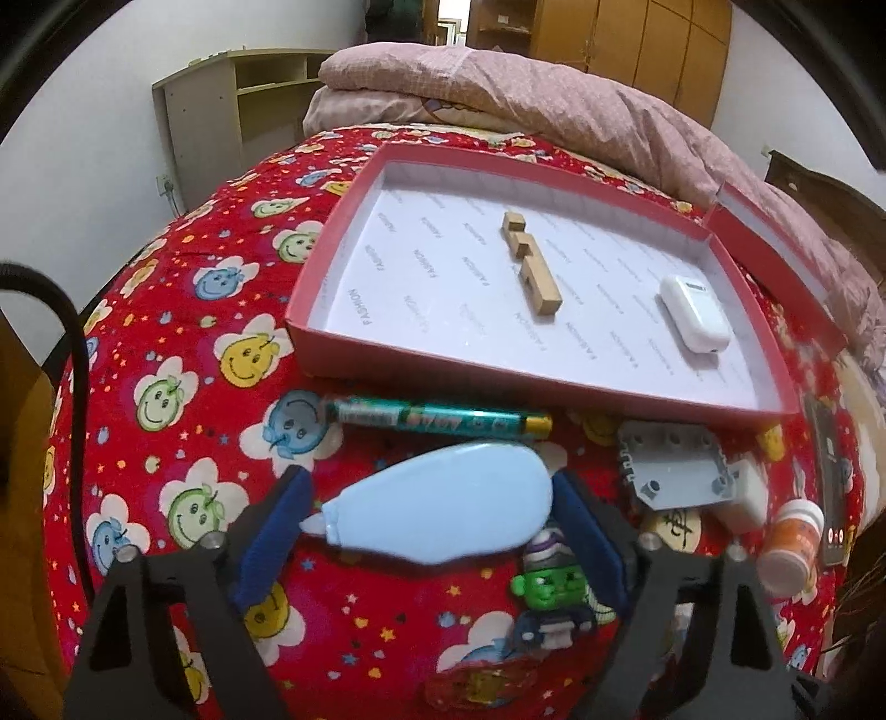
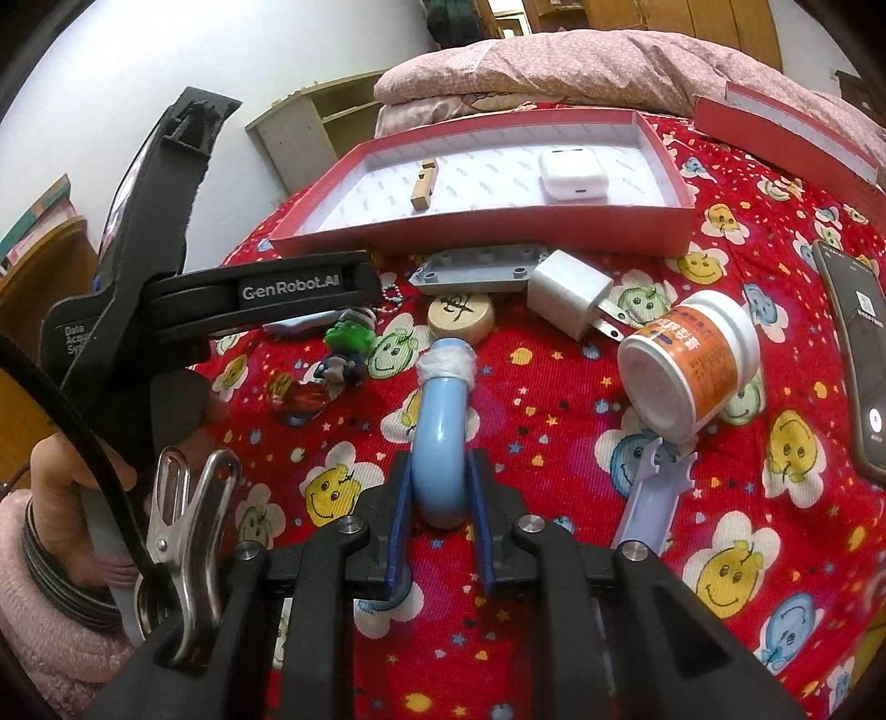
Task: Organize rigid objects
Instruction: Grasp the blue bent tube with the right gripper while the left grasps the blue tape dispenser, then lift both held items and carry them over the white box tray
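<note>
Here the left gripper (image 1: 426, 512) pinches a pale blue correction-tape case (image 1: 443, 507) between its blue fingers (image 1: 277, 520), lifted above the bedspread (image 1: 166, 387). Only the left view shows the green pen (image 1: 443, 418) lying just beyond the fingertips, before the near wall of the red tray (image 1: 531, 371). The right gripper (image 2: 441, 498) clamps a blue curved tube (image 2: 440, 443); its far end, wrapped in white, points at a round wooden piece (image 2: 460, 315). Only the right view shows the purple wrench (image 2: 653, 498) right of the fingers, the metal clip (image 2: 183, 515) at their left, and the charger (image 2: 573, 291) whole.

Inside the tray lie a wooden block (image 1: 531, 266) and a white earbud case (image 1: 695, 313), well apart. A grey plastic plate (image 1: 675, 468) sits right of the left fingers; a green figurine (image 1: 545, 581) stands partly behind the right-hand finger. The orange-labelled jar (image 2: 689, 363) lies on its side, beyond and right of the right fingers. The phone (image 2: 855, 354) is cut off by the frame edge. A small reddish thing (image 2: 293, 396) near the figurine is perhaps a wrapped sweet; it is too blurred to tell.

Everything rests on a bed, with a pink quilt (image 1: 498, 83), a beige shelf (image 1: 232, 105) and wooden wardrobes (image 1: 637, 33) beyond.
</note>
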